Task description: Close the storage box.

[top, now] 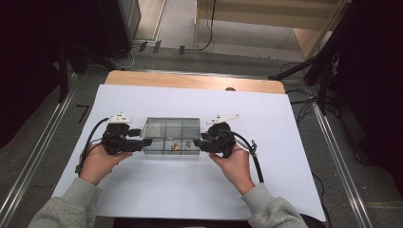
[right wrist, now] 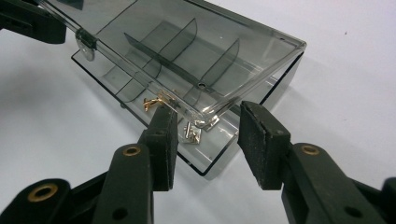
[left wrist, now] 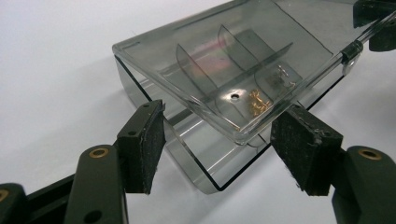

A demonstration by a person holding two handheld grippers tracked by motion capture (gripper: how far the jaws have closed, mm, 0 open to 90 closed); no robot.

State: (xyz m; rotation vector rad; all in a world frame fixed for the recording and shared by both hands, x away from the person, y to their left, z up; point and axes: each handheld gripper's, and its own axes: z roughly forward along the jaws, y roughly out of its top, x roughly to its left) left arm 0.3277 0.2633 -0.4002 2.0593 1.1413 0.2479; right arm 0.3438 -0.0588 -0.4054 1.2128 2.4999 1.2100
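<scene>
On table | box lid part-raised, not yet shut | left gripper, right gripper spread at lid corners

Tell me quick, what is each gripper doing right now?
Left gripper: open, its jaws either side of a corner of the clear box, not squeezing it.
Right gripper: open, its jaws either side of another corner of the box.

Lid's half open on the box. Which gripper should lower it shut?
Right, probably. The right gripper has its jaws astride the lid corner; the left gripper straddles the box end under the lid.
</scene>
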